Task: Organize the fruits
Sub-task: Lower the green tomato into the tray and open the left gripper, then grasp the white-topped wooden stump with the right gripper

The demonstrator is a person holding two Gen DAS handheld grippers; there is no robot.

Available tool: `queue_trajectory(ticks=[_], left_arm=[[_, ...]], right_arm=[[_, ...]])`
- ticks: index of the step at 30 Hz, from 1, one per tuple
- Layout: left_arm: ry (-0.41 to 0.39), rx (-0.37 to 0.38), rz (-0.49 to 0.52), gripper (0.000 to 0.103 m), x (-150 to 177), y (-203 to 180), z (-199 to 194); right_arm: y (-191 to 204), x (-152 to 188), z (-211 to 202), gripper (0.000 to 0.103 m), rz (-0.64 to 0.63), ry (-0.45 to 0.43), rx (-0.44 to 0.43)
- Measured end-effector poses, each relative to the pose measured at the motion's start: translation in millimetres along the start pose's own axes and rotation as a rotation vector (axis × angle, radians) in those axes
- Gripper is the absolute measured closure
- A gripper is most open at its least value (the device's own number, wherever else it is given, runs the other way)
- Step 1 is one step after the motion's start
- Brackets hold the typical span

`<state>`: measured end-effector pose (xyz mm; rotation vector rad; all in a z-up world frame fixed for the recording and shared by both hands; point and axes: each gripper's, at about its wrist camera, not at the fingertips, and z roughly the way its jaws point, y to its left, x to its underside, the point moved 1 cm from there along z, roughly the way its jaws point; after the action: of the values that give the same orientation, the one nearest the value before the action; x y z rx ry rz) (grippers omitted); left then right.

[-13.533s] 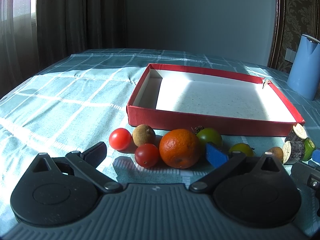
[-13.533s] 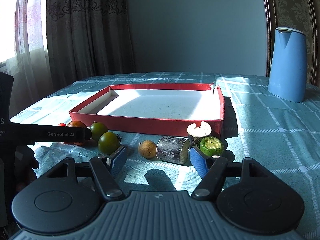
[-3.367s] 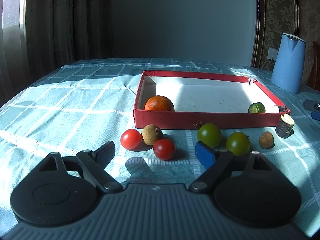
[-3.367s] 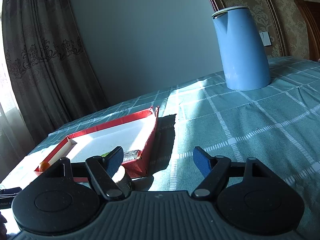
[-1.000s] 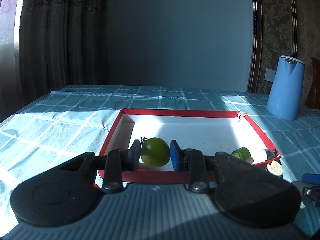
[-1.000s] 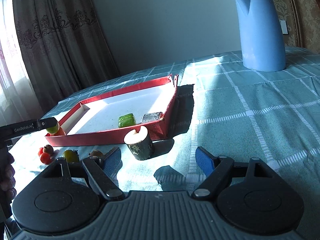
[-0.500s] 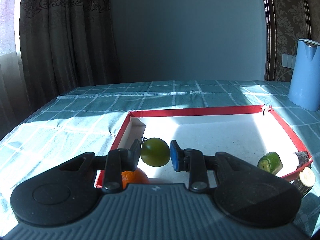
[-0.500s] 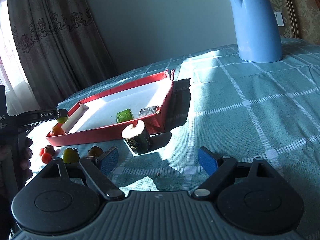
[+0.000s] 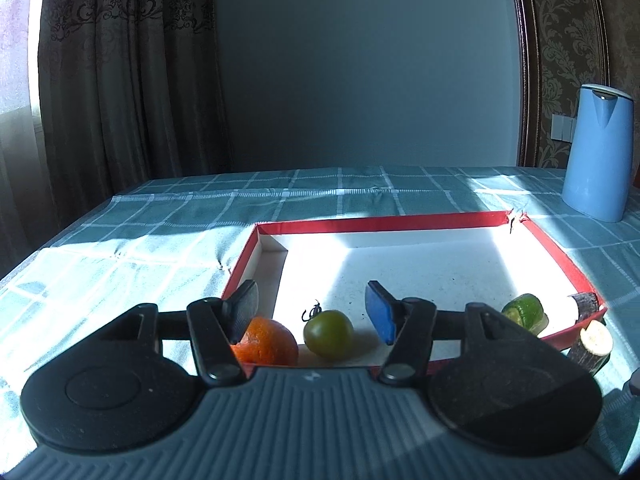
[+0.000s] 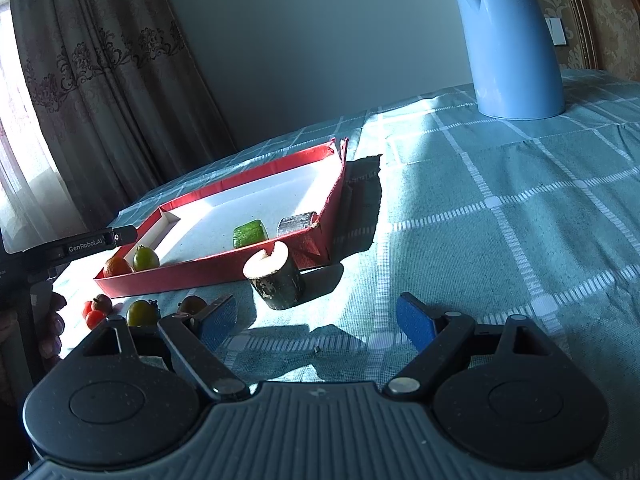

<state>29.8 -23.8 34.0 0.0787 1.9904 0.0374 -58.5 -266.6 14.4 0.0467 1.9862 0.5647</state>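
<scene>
My left gripper (image 9: 314, 312) is open above the near left corner of the red box (image 9: 384, 223). A green tomato (image 9: 328, 334) lies on the box floor between its fingers, beside an orange (image 9: 265, 341). A green fruit piece (image 9: 523, 313) and a dark log piece (image 9: 585, 305) lie at the box's right end. My right gripper (image 10: 320, 324) is open and empty, low over the cloth. A cut log piece (image 10: 276, 276) stands just in front of it, outside the box (image 10: 224, 268). A second green tomato (image 10: 141, 313), a brown fruit (image 10: 191, 304) and red tomatoes (image 10: 93, 317) lie on the cloth.
A blue kettle (image 9: 598, 152) stands at the back right; it also shows in the right wrist view (image 10: 512, 40). The teal checked tablecloth (image 10: 500, 208) covers the table. Curtains hang at the left. The left gripper's body (image 10: 80, 246) reaches over the box's left end.
My left gripper has opened and let go of the green tomato, which now rests in the box beside the orange. My right gripper has drawn slightly nearer the cut log piece.
</scene>
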Motion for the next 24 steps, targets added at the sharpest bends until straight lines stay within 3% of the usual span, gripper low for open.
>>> queue_trajectory(ticks=[3, 5, 8, 13, 19, 24], left_arm=[[-0.002, -0.012, -0.014, 0.040, 5.5, 10.2, -13.7], [-0.015, -0.040, -0.026, 0.011, 13.0, 21.0, -26.1], [-0.090, -0.108, -0.023, 0.004, 24.6, 39.7, -43.6], [-0.122, -0.185, -0.084, 0.000, 38.3, 78.5, -49.1], [-0.045, -0.164, -0.258, 0.000, 43.2, 115.8, -41.9], [-0.042, -0.170, -0.265, 0.000, 44.8, 117.3, -42.0]], right_arm=[[0.2, 0.4, -0.5, 0.016, 0.000, -0.004, -0.001], [0.7, 0.6, -0.7, 0.016, -0.003, -0.004, -0.002], [1.5, 0.5, -1.5, 0.016, -0.008, -0.007, -0.003], [4.9, 0.4, -1.4, 0.016, -0.029, -0.009, 0.001], [20.8, -1.2, 1.2, 0.016, -0.114, -0.013, 0.013], [48.5, -4.6, 11.9, 0.017, -0.270, -0.044, 0.047]])
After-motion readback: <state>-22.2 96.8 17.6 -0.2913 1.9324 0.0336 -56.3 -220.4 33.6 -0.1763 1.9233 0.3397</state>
